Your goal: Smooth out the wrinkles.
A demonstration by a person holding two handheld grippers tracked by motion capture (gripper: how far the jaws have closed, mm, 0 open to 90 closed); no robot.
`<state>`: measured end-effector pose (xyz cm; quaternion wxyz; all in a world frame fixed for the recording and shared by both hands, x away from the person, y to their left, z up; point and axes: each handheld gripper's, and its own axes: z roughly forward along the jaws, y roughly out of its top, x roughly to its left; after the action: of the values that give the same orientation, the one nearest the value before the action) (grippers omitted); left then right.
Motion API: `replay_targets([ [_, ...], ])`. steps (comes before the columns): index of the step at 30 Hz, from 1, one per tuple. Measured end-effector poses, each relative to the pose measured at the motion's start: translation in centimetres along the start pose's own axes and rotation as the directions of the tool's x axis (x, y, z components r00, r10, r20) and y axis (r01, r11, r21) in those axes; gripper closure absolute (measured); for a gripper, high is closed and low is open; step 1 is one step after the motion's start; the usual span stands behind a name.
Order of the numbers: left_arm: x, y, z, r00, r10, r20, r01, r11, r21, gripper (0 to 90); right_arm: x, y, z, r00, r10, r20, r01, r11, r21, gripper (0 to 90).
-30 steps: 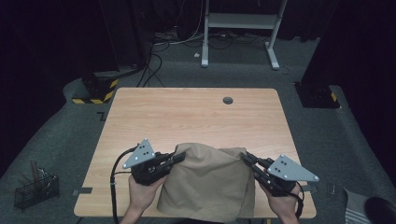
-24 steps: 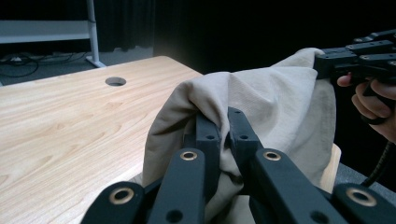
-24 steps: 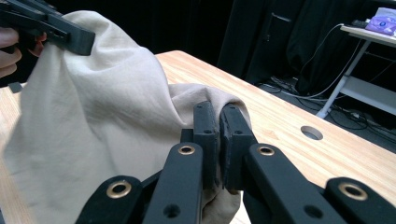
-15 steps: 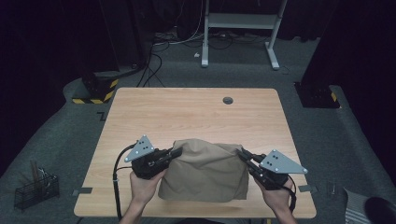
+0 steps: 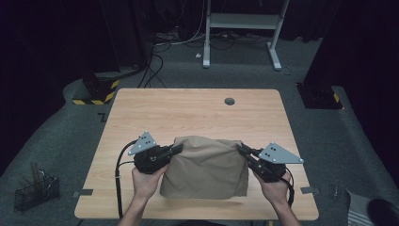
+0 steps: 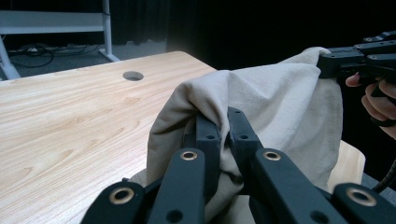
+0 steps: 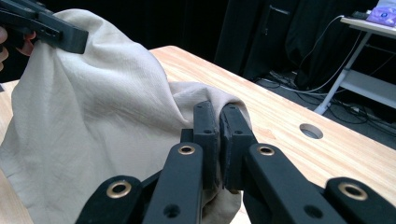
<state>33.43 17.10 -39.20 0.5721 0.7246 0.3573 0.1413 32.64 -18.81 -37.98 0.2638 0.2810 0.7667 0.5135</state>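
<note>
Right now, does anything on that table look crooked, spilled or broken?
Nothing stands out. The beige cloth hangs rumpled because the left gripper and right gripper each pinch an upper corner. The wooden table looks intact.

— From my console, what's lost?
— The beige cloth [image 5: 207,167] covers the wooden table [image 5: 188,113] beneath it; its lower folds run off the bottom edge in my left gripper view. My forearms are cut off below. The wire basket's [image 5: 35,190] contents are too small to tell

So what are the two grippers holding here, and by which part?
Both hold the beige cloth: the left gripper pinches its far left corner, the right gripper its far right corner, lifting that edge off the table.
</note>
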Motion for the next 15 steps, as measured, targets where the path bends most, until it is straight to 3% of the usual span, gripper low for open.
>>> replay_targets([
  [6, 0.32, -0.06, 0.26, 0.9998, 0.005, -0.019, -0.005, 1.0000, 0.002, 85.7, -0.30, -0.05, 0.62, 0.9999, 0.011, 0.001, -0.011, 1.000, 0.004, 86.7],
  [15, 0.55, -0.02, 0.41, 0.9999, 0.002, -0.014, -0.002, 1.0000, -0.003, 85.6, -0.51, -0.05, 0.91, 0.9998, 0.020, 0.007, -0.020, 1.000, 0.008, 86.7],
])
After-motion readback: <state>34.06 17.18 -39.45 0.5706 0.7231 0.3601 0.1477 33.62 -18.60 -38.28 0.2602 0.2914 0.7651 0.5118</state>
